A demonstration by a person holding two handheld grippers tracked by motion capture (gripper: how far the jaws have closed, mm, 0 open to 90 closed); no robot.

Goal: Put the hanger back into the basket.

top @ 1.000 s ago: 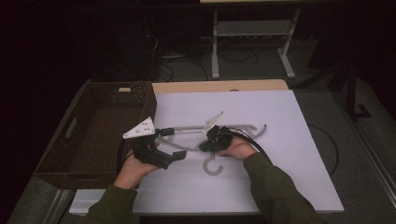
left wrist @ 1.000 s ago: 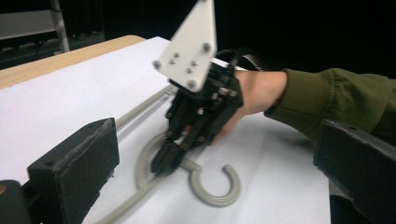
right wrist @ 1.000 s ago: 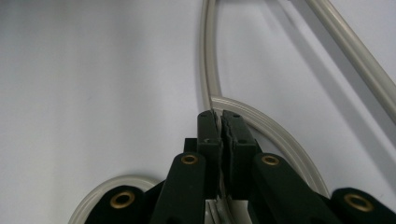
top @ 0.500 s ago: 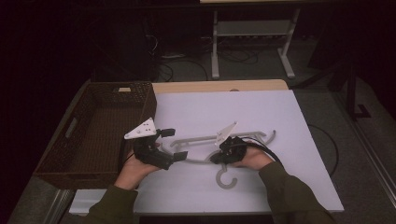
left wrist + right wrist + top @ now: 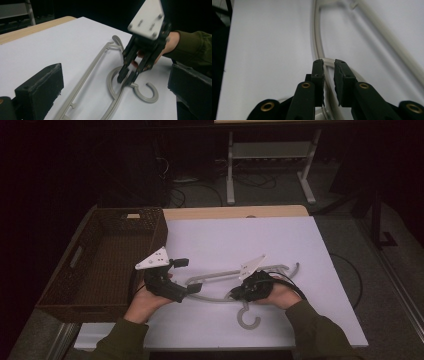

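One grey hanger, two tools over it on the white table.

The right tool sits low over the hanger's neck, just above the hook; its jaws have just been opening and stand a narrow gap apart, the grey bar running between them with a sliver of daylight on each side, so nothing is gripped. The left tool hovers just past the hanger's far end, jaws spread wide and empty. Off the left tool's outer side, one brown wicker basket rests on the table, well clear of the hanger. Behind the table, beyond both tools, one metal stand and loose cables on the floor. Between the tools lies the hanger alone.
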